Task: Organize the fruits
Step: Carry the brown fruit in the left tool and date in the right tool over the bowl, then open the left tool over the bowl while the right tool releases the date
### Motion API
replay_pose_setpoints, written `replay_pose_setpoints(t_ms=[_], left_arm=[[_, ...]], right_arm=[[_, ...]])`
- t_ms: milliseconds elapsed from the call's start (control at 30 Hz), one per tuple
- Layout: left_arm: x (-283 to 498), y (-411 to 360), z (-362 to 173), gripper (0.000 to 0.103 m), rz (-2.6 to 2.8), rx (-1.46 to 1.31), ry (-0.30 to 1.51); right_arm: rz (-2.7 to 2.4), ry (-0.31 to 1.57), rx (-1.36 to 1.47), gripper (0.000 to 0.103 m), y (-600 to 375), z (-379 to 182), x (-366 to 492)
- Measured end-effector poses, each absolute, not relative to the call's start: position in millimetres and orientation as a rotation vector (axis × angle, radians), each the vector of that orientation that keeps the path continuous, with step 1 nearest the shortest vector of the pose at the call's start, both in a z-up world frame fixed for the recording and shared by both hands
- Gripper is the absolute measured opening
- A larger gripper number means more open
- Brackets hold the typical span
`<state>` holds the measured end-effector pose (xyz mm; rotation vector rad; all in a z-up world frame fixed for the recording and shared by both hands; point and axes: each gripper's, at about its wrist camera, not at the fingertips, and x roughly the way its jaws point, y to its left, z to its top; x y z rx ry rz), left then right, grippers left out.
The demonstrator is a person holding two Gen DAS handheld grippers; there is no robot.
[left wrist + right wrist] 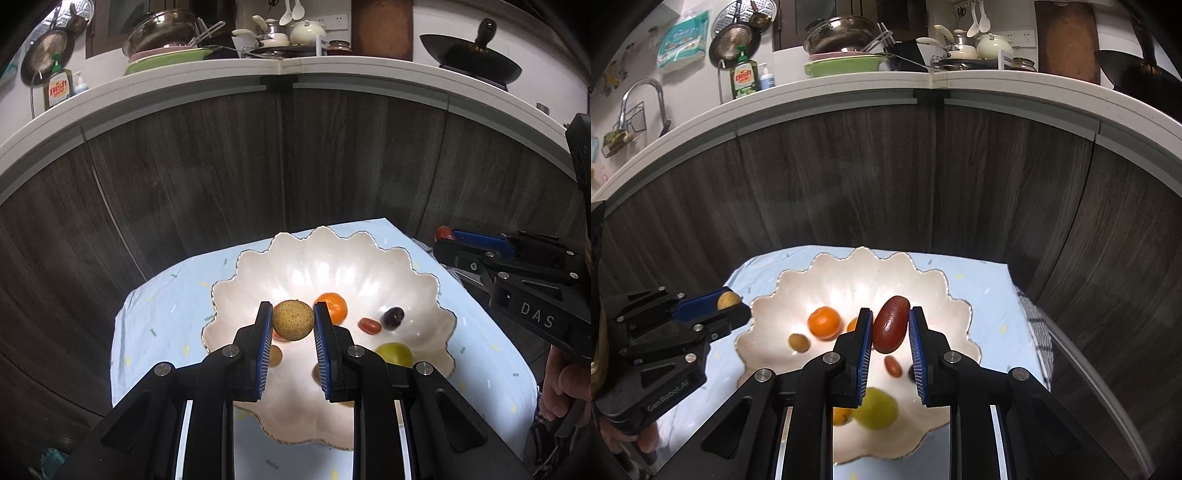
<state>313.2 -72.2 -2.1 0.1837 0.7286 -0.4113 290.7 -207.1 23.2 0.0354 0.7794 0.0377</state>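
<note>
My left gripper [293,320] is shut on a round tan fruit [293,319], held in the air above the near part of a scalloped white bowl [332,254]. My right gripper [890,326] is shut on an oblong dark red fruit [891,329] above the same bowl [857,266]. Inside the bowl lie an orange [334,304], a small red fruit [369,325], a dark purple fruit [393,317] and a yellow-green fruit [394,353]. Each gripper shows at the edge of the other's view, the right gripper [448,236] at right, the left gripper [733,301] at left.
The bowl stands on a pale blue patterned cloth [166,306] over a small table. Dark wood cabinet doors [221,166] rise behind it under a white counter [280,68] crowded with pans and dishes. A checked towel [1039,332] hangs at the table's right edge. A person's hand [561,384] holds the right gripper.
</note>
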Motion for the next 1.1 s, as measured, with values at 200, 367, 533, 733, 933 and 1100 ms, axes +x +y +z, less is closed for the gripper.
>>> replay_pose_setpoints(t_ms=[200,367,533,733,933,1100], left_arm=[[331.9,-74.7,-6.0,0.022,-0.401,0.186,0.746],[346.4,-73.9,-14.0,0.022,-0.391,0.179,0.769],[359.7,-73.3,-25.3,0.022,-0.382,0.175,0.802],[369.7,-73.6,-36.9,0.023,-0.38,0.164,0.841],[369.7,-73.5,-40.9,0.04,-0.377,0.145,0.863],[366.7,-72.5,-37.7,0.055,-0.359,0.157,0.854]], right_arm=[[0.025,0.803,0.043,0.022,-216.7,14.2,308.4],[0.017,0.835,0.054,0.022,-222.6,2.4,325.4],[0.006,0.873,0.066,0.022,-227.1,-11.1,339.1],[-0.008,0.918,0.081,0.022,-231.7,-25.2,349.8],[-0.013,0.951,0.086,0.023,-233.5,-31.5,353.8],[-0.034,0.936,0.076,0.05,-234.3,-27.0,349.8]])
